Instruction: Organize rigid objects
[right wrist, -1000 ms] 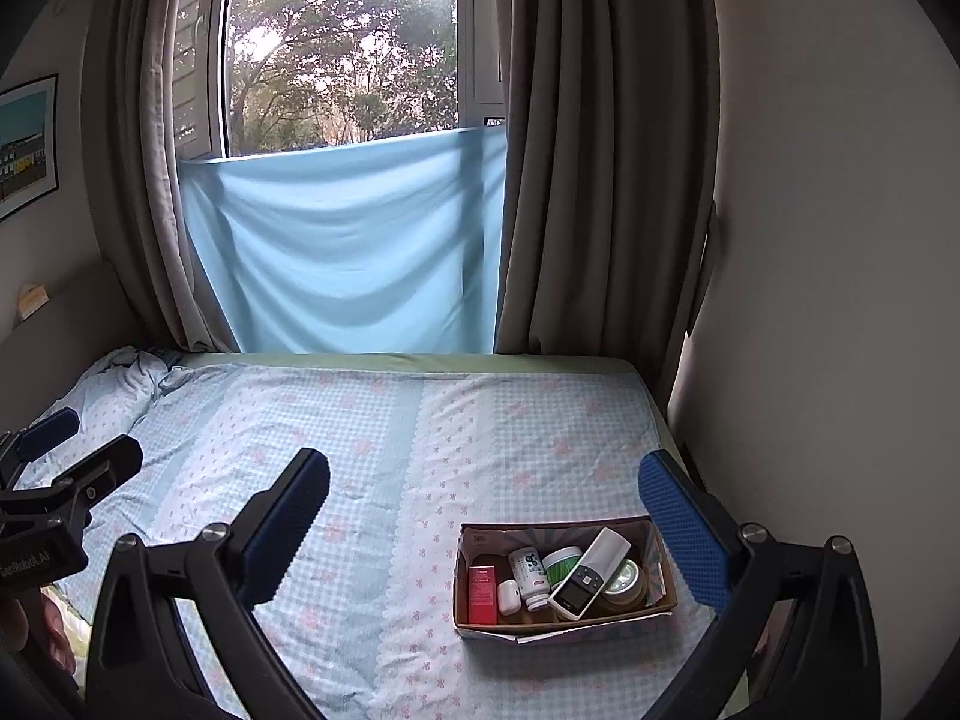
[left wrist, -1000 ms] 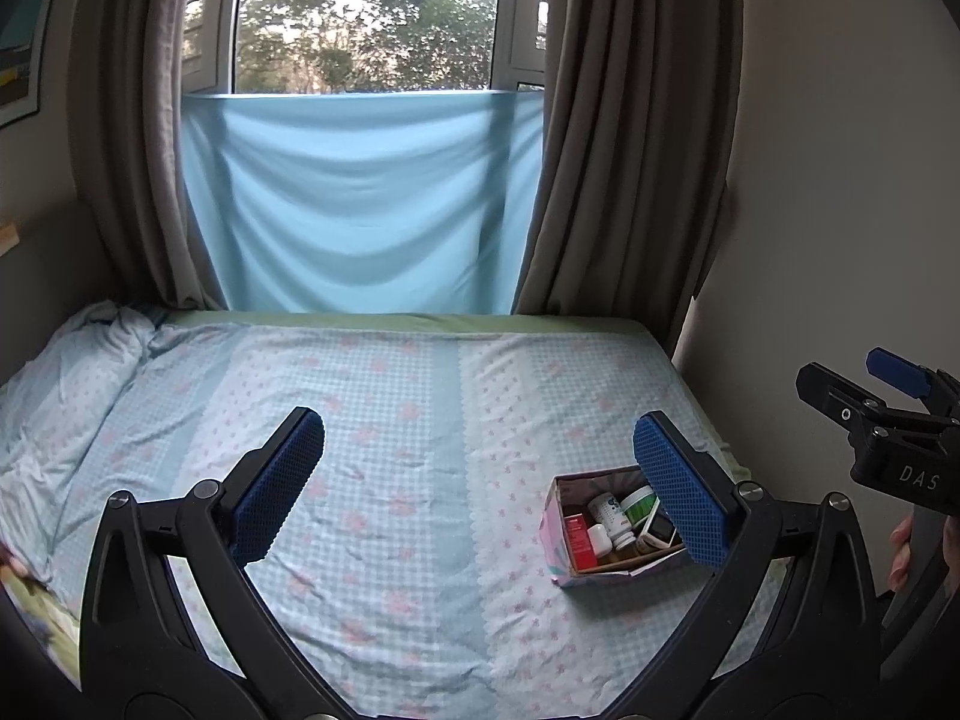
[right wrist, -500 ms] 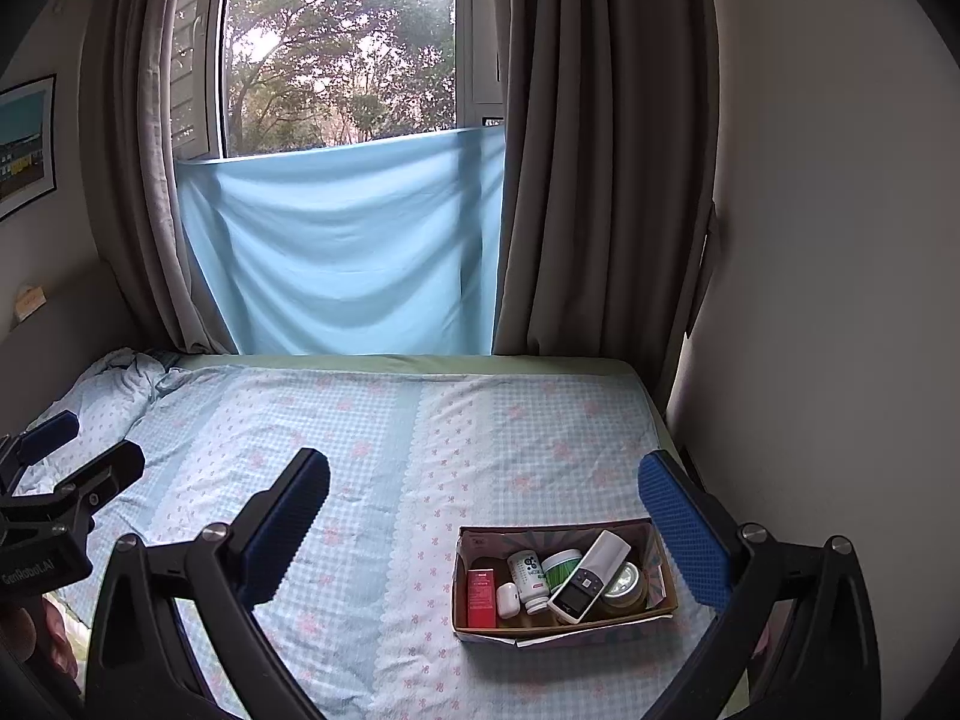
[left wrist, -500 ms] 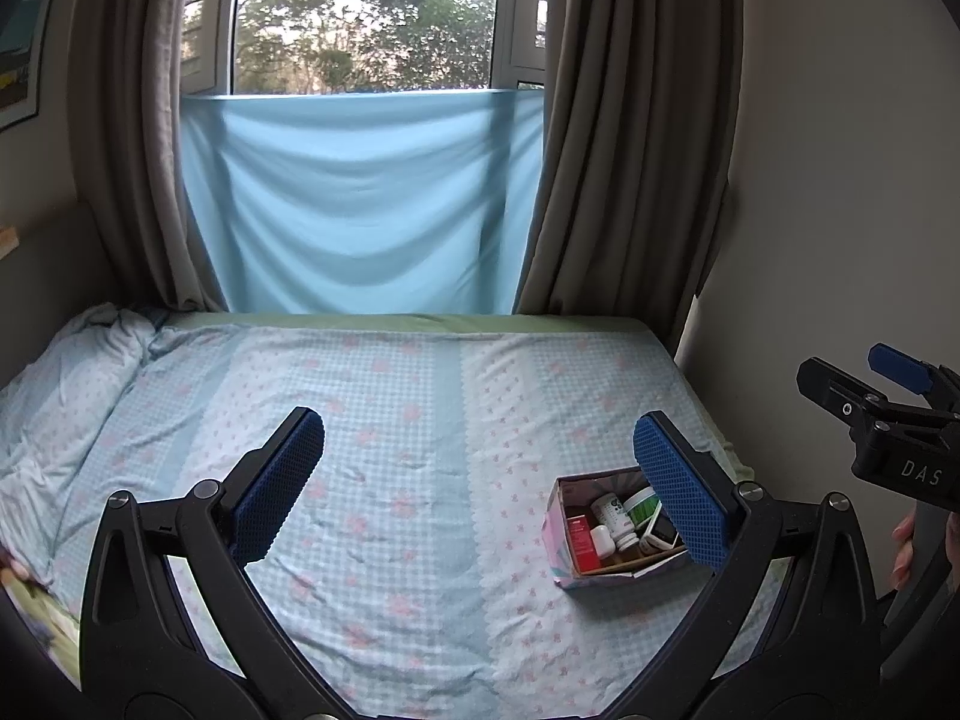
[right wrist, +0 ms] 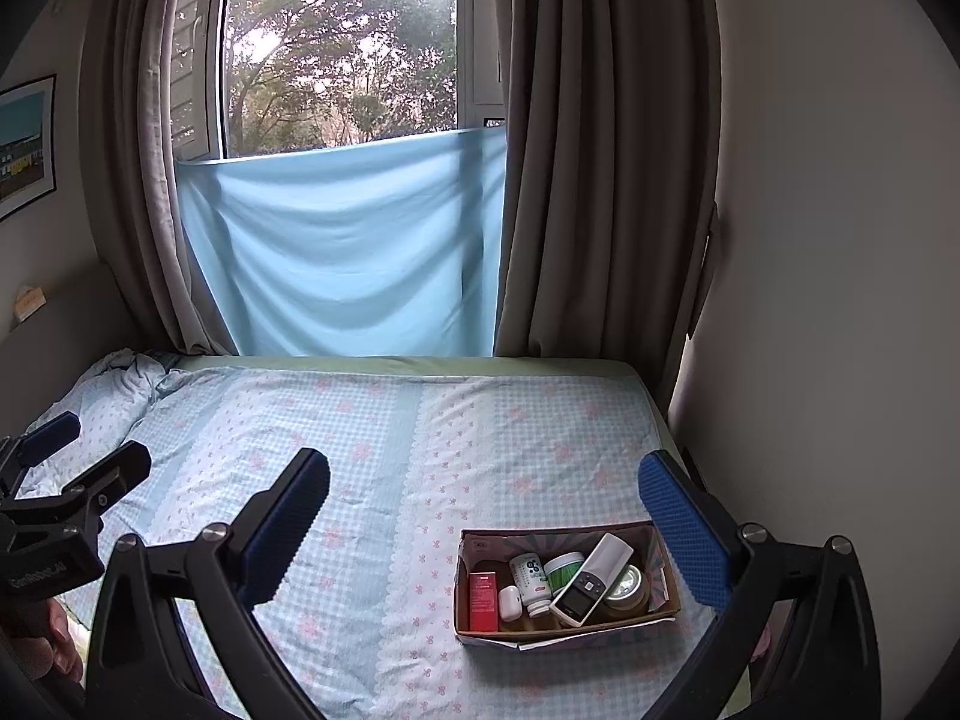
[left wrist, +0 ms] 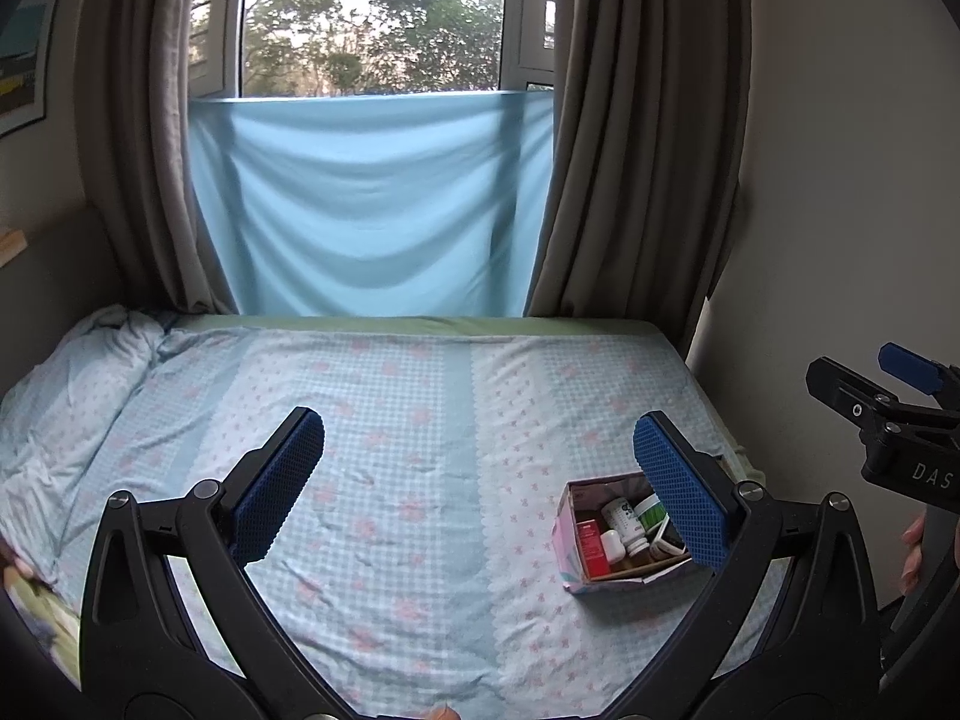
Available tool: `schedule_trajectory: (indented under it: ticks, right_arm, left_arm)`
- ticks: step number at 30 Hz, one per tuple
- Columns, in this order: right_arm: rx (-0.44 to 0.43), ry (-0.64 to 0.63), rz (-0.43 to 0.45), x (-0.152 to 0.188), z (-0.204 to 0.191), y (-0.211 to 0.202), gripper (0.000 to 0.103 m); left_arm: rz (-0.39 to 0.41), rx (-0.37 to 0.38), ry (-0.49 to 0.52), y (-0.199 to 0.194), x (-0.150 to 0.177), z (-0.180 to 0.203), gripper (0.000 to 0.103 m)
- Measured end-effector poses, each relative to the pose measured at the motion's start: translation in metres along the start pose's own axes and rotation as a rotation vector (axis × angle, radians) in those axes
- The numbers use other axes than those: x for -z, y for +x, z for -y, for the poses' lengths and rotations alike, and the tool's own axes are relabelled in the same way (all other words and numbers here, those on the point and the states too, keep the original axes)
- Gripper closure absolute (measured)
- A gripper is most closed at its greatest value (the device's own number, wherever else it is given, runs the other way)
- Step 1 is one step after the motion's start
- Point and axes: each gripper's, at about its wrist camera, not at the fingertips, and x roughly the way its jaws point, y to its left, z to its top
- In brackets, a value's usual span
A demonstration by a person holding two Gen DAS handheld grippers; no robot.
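Note:
A small cardboard box (right wrist: pixel 665 564) sits on the bed (right wrist: pixel 384 468) near its right edge; it also shows in the left wrist view (left wrist: pixel 564 546). Inside stand a red carton (right wrist: pixel 483 602), a white pill bottle (right wrist: pixel 531 582), a green-lidded jar (right wrist: pixel 563 567), a white remote (right wrist: pixel 591 579), a round tin (right wrist: pixel 627 591) and a small white case (right wrist: pixel 509 602). My left gripper (left wrist: pixel 477 486) is open and empty above the bed, left of the box. My right gripper (right wrist: pixel 483 528) is open and empty above the box.
A crumpled duvet (left wrist: pixel 66 384) lies at the bed's far left. A blue cloth (left wrist: pixel 372 204) and brown curtains (left wrist: pixel 636 138) hang at the window behind. A wall (right wrist: pixel 828 300) runs close along the bed's right side.
Both grippers stay open and empty. The views have shifted only slightly; the box and its contents have not moved.

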Motion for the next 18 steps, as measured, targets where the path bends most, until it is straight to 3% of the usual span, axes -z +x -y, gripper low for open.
schedule_trajectory:
  ticks: [18]
  right_arm:
    - [0.01, 0.014, -0.014, 0.001, -0.002, 0.009, 0.0]
  left_arm:
    - [0.024, 0.016, -0.051, 0.007, 0.002, -0.016, 0.0]
